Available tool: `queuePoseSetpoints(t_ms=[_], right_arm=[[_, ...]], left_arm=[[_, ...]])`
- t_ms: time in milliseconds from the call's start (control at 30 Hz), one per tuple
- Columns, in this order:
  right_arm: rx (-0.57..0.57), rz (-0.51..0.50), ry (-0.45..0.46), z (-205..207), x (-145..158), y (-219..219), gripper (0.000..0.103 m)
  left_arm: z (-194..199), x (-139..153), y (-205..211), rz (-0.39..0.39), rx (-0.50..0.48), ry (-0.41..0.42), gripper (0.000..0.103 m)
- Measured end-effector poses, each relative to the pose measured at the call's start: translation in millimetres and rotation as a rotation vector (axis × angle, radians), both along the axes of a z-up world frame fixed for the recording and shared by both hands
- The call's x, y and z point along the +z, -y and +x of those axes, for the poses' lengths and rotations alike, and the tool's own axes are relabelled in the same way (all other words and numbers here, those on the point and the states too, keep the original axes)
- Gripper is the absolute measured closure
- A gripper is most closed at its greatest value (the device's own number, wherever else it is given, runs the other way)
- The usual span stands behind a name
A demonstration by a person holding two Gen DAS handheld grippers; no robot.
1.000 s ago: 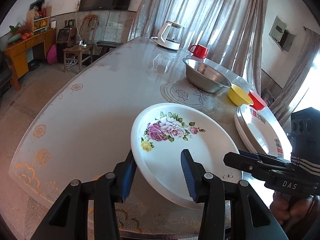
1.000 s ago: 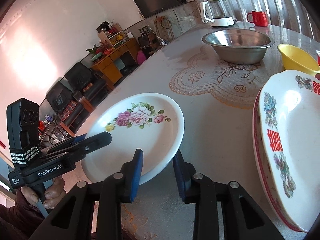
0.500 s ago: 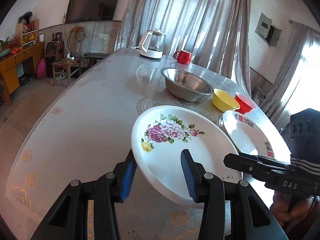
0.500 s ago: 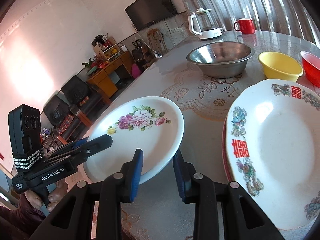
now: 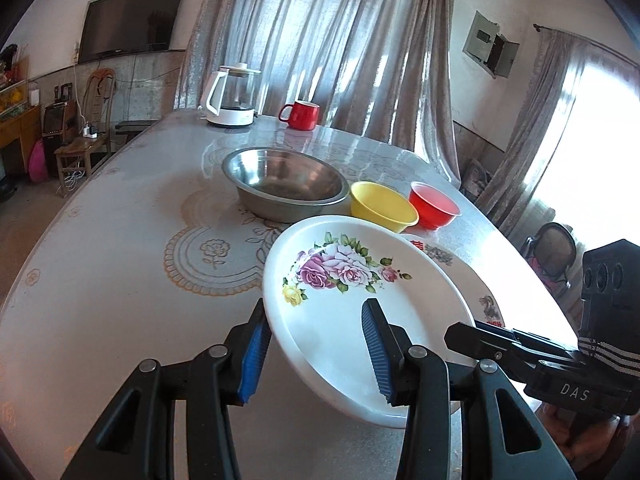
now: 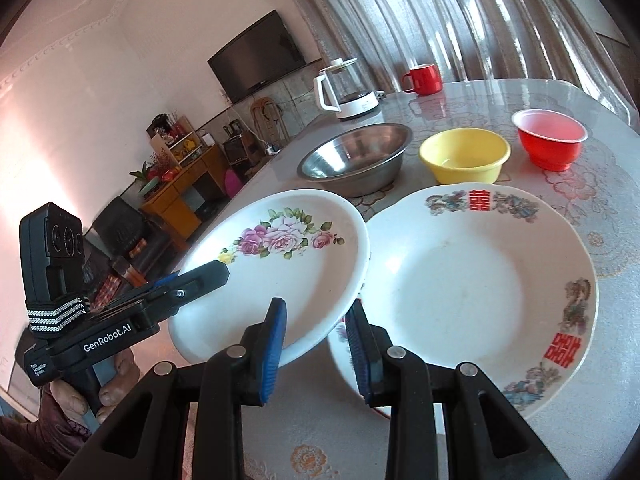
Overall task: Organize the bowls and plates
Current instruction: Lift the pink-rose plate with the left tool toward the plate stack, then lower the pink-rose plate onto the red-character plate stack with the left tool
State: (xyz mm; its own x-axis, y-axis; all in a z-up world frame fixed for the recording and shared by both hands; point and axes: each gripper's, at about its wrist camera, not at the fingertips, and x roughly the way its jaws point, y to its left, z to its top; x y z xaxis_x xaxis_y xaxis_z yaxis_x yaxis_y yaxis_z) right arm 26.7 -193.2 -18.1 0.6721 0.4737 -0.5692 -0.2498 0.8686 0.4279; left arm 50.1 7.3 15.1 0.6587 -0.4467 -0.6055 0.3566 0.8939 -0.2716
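The table [image 5: 120,220], a long grey-topped one with printed floral rings, fills both views. Behind it hang pale curtains [image 5: 320,40]; a dark TV [image 5: 128,22] is on the far left wall.

Of the dishes, the white rose plate [image 5: 360,300] is held off the table, tilted, with its right edge above the left rim of the red-lettered plate [image 6: 480,292], which lies flat at the near right, on top of another plate whose red rim shows beneath it. The left gripper [image 5: 316,354] is clamped on the rose plate's near left rim, one blue pad under the plate and the other on its upper face. The right gripper [image 6: 316,350] grips the same plate at its near right rim, one pad on top and the other below the edge. In the right view a hand [image 6: 100,384] holds the left gripper's handle.

Beyond the plates, the steel bowl [image 5: 284,184] sits near the table's middle. To its right are the yellow bowl [image 5: 382,206] and then the red bowl [image 5: 434,206], in a row, close together; whether they touch is unclear. All three sit upright.

At the far end stand a white kettle [image 5: 234,96] and, to its right, a red mug [image 5: 302,114], apart from each other.
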Motion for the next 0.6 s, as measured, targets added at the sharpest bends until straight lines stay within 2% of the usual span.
queuePoseSetpoints(t_ms=[300,600], right_arm=[[-0.133,0.01,-0.018,-14.6,-3.3,46.0,0.071],[-0.225,0.011,-0.024,-23.8,-3.7,76.8,0.071]], left_arm=[[3.4,0.4,52.4,0.021,-0.11,-0.013,0.057],[1.7,-2.5,86.9,0.073,-0.168,-0.027,0.056]])
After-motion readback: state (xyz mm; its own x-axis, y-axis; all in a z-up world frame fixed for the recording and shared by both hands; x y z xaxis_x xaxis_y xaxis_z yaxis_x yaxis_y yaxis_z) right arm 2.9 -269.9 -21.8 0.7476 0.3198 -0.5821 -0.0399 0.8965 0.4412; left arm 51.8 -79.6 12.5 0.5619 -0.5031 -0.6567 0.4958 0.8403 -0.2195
